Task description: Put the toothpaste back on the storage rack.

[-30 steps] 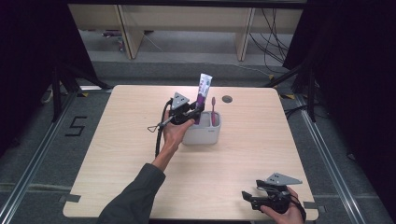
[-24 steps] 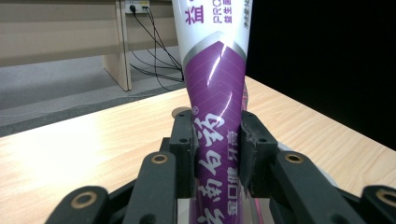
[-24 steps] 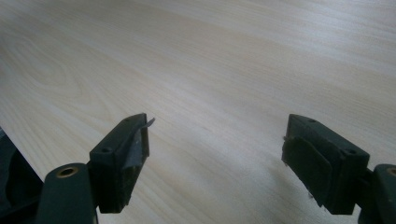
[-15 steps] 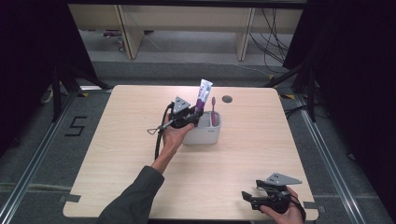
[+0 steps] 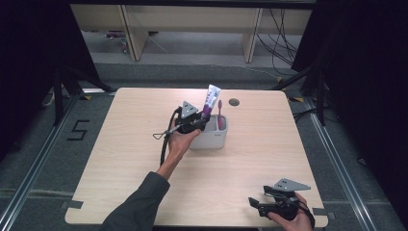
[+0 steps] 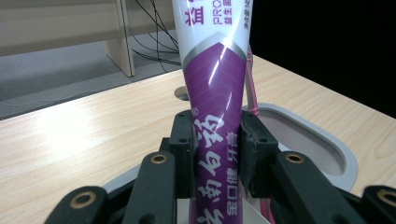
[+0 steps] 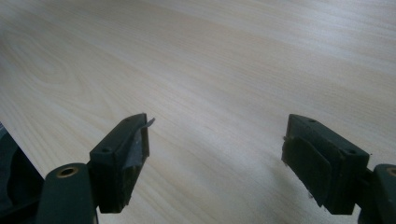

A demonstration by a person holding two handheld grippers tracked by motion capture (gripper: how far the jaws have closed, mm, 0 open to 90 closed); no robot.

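Left forearm in dark grey sleeve (image 5: 139,202) reaches forward from the bottom edge, bare left hand (image 5: 179,142) wrapped round the black two-jaw left gripper (image 5: 201,124) (grey three-cornered plate on top, cable looping off to the side). Jaws clamped onto something between the pads (image 6: 185,154). Black two-jaw right gripper (image 5: 254,206) sits low at the near right, in the right hand (image 5: 288,219), jaws spread wide, nothing between them.

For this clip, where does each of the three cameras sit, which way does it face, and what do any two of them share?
High view: above the near table edge, looking forward and down; both forearms, left gripper, right gripper.
Left gripper view: rides the left gripper, looking along its jaws, clamped on the toothpaste tube over the white holder.
Right gripper view: rides the right gripper, jaws apart over bare table.
Shared: tube, holder and pink toothbrush appear in the high and left gripper views.
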